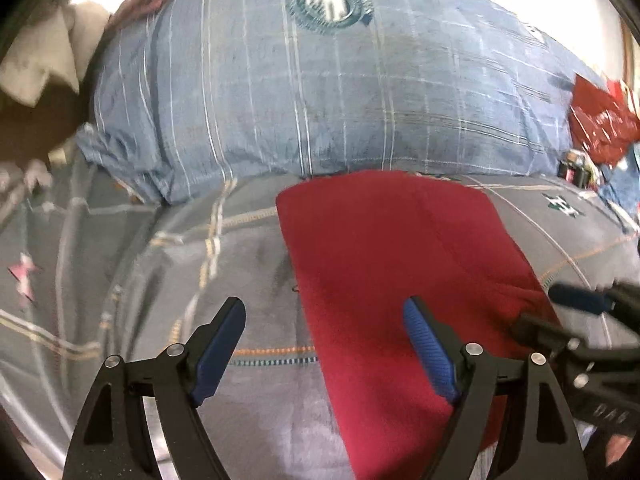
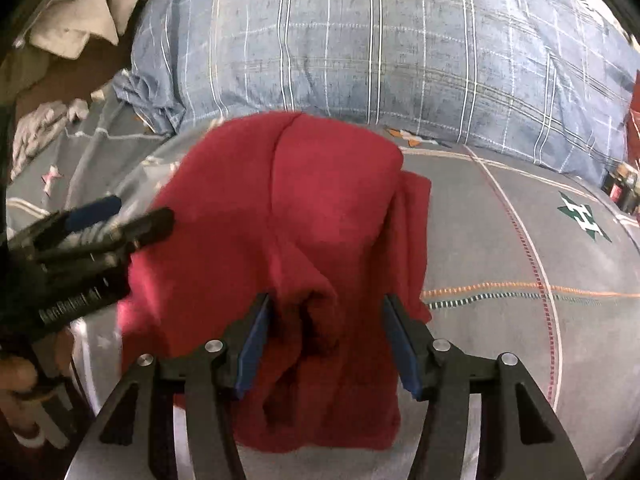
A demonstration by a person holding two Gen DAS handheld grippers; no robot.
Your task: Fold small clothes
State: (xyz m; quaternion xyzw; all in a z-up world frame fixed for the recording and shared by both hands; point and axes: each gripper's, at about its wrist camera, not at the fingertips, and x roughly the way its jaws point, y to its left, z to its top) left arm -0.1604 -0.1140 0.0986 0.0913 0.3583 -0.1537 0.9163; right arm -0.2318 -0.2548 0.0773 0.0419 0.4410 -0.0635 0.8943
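Red garment (image 2: 280, 208) lies flat on the bedsheet (image 2: 500, 248), long axis running straight away from your R gripper (image 2: 326, 344), w/ a bunched fold rising between its half-spread fingers, no clamp seen. Your L gripper (image 1: 324, 352) is wide apart and empty, straddling the cloth's left edge, so R is nearer the fold.

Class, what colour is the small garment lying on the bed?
Plain dark red garment, seen most fully in the right wrist view.
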